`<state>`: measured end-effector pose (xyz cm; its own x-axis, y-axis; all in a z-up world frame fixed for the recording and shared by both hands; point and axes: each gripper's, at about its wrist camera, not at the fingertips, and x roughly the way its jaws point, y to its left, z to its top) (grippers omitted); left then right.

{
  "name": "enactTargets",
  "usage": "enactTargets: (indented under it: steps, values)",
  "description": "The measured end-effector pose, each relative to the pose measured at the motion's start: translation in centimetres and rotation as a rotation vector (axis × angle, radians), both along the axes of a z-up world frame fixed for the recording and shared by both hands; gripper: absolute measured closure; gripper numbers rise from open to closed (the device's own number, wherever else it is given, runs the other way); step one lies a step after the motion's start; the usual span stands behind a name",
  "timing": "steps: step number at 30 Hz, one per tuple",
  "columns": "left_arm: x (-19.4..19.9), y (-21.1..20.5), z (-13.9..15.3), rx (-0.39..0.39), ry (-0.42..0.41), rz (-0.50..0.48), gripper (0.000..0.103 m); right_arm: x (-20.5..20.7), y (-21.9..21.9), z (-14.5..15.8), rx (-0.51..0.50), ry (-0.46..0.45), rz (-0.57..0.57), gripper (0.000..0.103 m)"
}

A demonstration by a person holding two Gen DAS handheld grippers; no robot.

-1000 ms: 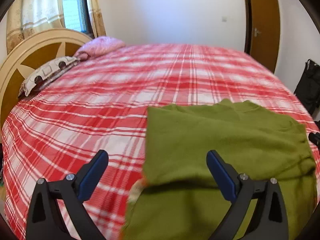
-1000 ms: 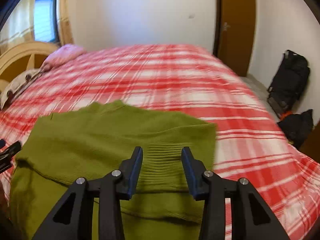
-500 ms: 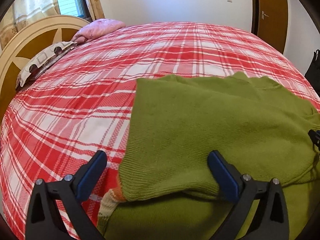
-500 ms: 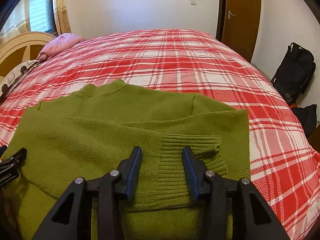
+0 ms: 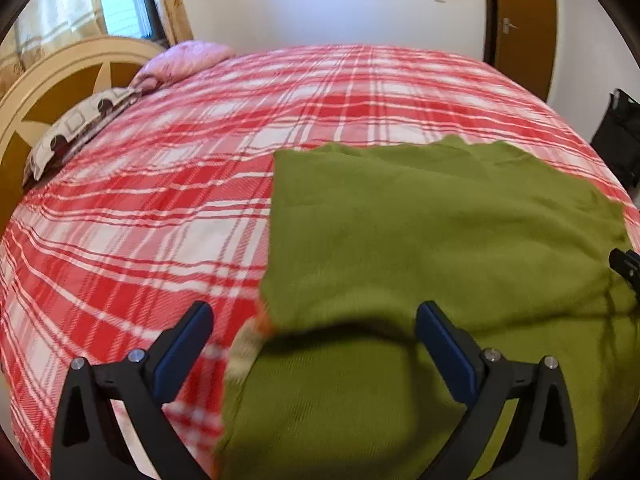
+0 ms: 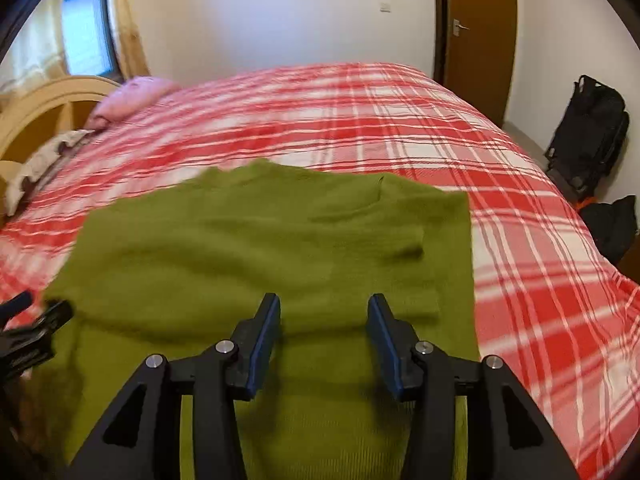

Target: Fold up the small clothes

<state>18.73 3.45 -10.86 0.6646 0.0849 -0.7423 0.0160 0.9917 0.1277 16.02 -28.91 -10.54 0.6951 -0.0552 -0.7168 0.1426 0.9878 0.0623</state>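
A green knit sweater (image 5: 420,240) lies on the red plaid bed, its upper layer folded over the lower one; it also shows in the right wrist view (image 6: 260,248). My left gripper (image 5: 314,344) is open wide and empty, above the sweater's near left edge. My right gripper (image 6: 324,340) is open and empty, above the sweater's near right part beside the folded sleeve cuff (image 6: 416,276). The right gripper's tip shows at the right edge of the left wrist view (image 5: 626,264).
The red and white plaid bedspread (image 5: 180,208) covers the bed. Pillows (image 5: 80,128) lie by the headboard (image 5: 48,92) at far left. A brown door (image 6: 476,36) is at the back right. Black bags (image 6: 588,132) stand on the floor right of the bed.
Both grippers have pulled back and risen from the sweater. The right gripper's jaws have opened wider. The sweater lies still, folded.
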Motion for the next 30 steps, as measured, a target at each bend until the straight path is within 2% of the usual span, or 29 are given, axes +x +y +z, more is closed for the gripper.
enactTargets:
  steps: [2,4,7,11,18,23,30]
  values:
    - [-1.4,0.2,0.8,0.007,-0.029,-0.02,0.0,-2.6,0.1,0.8,-0.01,-0.022,0.015,0.045]
    - [-3.1,0.2,1.6,0.009,-0.065,-0.045,0.0,-5.3,-0.3,1.5,-0.003,-0.043,0.002,0.042]
    - [-5.0,-0.1,2.2,0.021,-0.093,-0.083,0.0,-8.4,-1.4,2.0,0.041,-0.058,-0.033,0.041]
    - [-6.3,-0.2,2.5,0.012,-0.081,-0.104,0.0,-11.6,-2.4,2.2,0.082,-0.051,-0.057,0.041]
    - [-9.5,0.0,2.9,0.047,-0.1,-0.178,0.0,-16.8,-2.4,2.7,0.031,-0.008,-0.007,0.041]
    - [-11.8,1.0,2.7,0.081,-0.101,-0.215,0.0,-21.0,-3.7,1.4,0.047,0.055,-0.03,0.041]
    - [-16.5,3.7,2.6,-0.024,-0.049,-0.372,0.0,-25.9,-4.5,0.1,0.085,0.154,-0.012,0.041]
